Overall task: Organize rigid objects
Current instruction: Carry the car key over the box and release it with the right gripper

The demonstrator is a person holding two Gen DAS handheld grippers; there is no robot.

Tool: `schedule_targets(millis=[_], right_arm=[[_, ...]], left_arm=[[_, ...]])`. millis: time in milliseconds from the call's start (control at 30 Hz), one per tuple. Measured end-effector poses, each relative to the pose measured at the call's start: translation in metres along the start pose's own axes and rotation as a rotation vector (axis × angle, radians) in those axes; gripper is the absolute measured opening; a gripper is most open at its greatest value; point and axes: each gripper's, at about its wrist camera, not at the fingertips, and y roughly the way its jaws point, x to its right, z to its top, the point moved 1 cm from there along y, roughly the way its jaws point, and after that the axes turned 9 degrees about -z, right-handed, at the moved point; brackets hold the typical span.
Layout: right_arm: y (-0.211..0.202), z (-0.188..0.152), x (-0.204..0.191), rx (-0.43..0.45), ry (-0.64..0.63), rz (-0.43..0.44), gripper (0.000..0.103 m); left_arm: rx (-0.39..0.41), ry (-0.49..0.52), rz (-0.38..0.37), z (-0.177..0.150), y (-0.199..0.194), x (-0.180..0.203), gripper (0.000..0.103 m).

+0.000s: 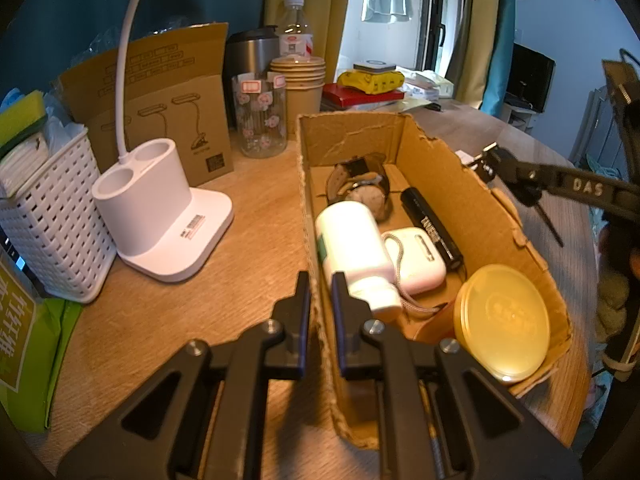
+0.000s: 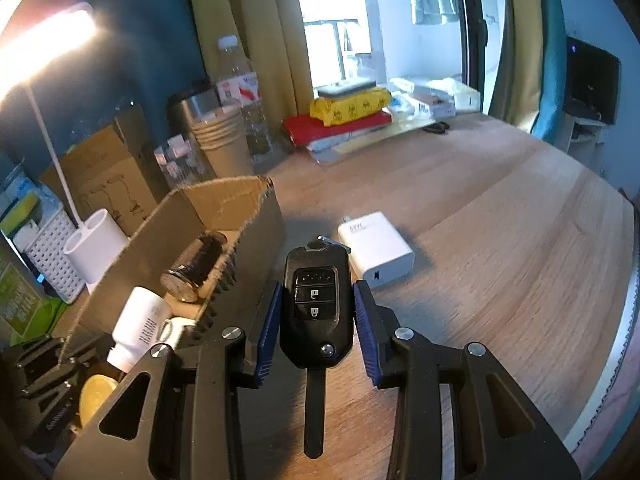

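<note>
Setting: wooden tabletop (image 2: 500, 240), window behind.
Key: car key (image 2: 316, 312) clamped in right tongs (image 2: 316, 320), lifted clear at box's three o'clock; long axis twelve-to-six, blade toward six.
Done: cardboard box (image 1: 436, 152) holds bottle (image 1: 352, 248), watch, case, tin.
Left: key, white charger (image 2: 376, 248).
Left tongs (image 1: 320, 320): pinched shut on box wall.

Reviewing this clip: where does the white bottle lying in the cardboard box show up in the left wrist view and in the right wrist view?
Left wrist view: the white bottle lies centre frame, inside the cardboard box, cap toward the camera.
Right wrist view: white bottle at lower left, poking out of the box's near end.
Shared landmark: the wristwatch just beyond the bottle in both views.
</note>
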Motion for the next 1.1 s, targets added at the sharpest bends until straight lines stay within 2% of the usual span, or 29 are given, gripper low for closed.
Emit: schedule_targets(millis=[533,1100], right_arm=[[-0.05,0.015,-0.025,0.11,-0.052,0.033,0.038],[-0.067,0.022,-0.055,0.169,-0.088,0.089,0.038]], left_arm=[[0.0,0.0,0.0,0.0,0.0,0.0,0.011],[0.0,0.0,0.0,0.0,0.0,0.0,0.011]])
